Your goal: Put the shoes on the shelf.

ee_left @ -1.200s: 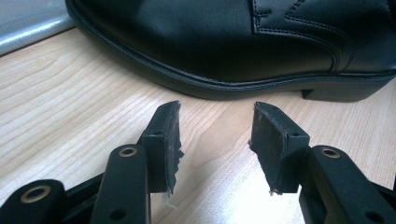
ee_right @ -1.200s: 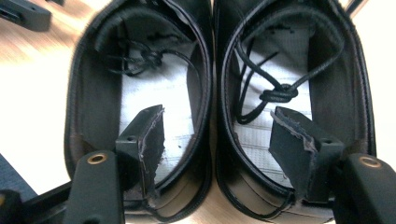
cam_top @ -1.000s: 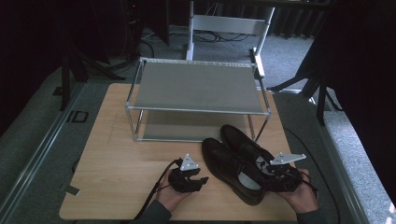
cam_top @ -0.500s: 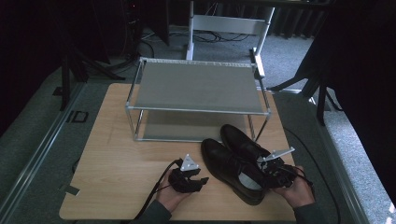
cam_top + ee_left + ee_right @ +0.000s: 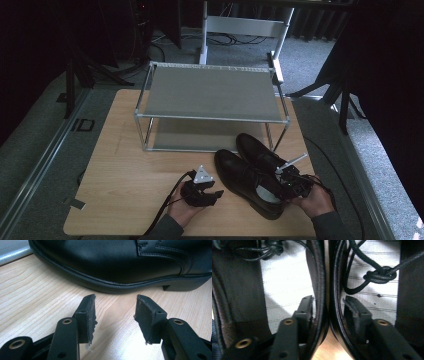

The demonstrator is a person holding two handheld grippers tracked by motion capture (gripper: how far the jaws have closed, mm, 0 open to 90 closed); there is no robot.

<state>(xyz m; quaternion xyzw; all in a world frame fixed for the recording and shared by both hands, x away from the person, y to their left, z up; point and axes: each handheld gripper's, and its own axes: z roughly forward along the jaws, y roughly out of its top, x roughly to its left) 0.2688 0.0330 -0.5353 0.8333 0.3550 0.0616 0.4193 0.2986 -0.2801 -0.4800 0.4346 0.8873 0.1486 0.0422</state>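
- At the near edge of the wooden table (image 5: 125, 165), two hands come in from below, each holding a gripper.
- The left gripper (image 5: 216, 193) lies low over the wood at near centre, pointing right toward the side of the near shoe (image 5: 245, 181). Its jaws stand apart with bare table between them; in the left gripper view the shoe's sole (image 5: 110, 286) runs across just beyond the tips without touching them.
- The left hand (image 5: 184, 212) sits under and behind that gripper, with a cable (image 5: 167, 207) trailing off the near edge.
- The right gripper (image 5: 286, 183) reaches in from the near right, tilted down into the openings of the pair, with the right hand (image 5: 314, 201) cupped behind it.
- In the right gripper view one jaw sits inside each shoe, and the two adjoining inner walls (image 5: 325, 290) stand squeezed between the pads. The jaws have just been closing and now pinch both shoes together.
- Pale insoles (image 5: 284, 277) and a knotted lace (image 5: 379, 275) show beyond the jaws.
- The black shoes lie side by side at near right, toes pointing far and left; the far shoe (image 5: 260, 152) touches the near one along its length.
- Just beyond the toes stands a two-tier metal rack (image 5: 212, 92) at the middle of the table; its front right leg (image 5: 282, 135) rises close beside the far shoe.
- Past the table, on the grey floor, stands a pale metal frame (image 5: 245, 25).
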